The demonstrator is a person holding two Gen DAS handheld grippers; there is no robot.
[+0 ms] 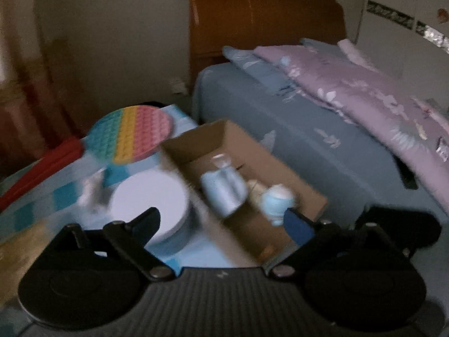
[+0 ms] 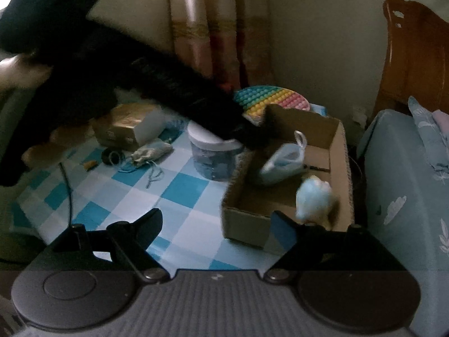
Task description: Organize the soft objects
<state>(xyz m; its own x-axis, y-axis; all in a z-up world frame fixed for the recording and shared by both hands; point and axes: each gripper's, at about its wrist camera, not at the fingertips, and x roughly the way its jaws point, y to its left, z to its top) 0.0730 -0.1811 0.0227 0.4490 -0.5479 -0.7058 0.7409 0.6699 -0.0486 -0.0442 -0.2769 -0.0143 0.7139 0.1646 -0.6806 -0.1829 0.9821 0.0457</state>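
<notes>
Now both grippers stand with jaws apart and empty: the left gripper just above the cardboard box, the right gripper nearer its front wall. Inside lie a pale-blue plush and a light-blue pouch.

Dim room. Plain wall at 12, curtain at 11, wooden headboard and bed at 2.

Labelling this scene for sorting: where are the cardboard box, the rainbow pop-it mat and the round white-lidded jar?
cardboard box [image 2: 343, 151], right wrist view, right wall.
rainbow pop-it mat [image 1: 132, 134], left wrist view, yellow middle band.
round white-lidded jar [image 2: 213, 165], right wrist view, clear side.
</notes>
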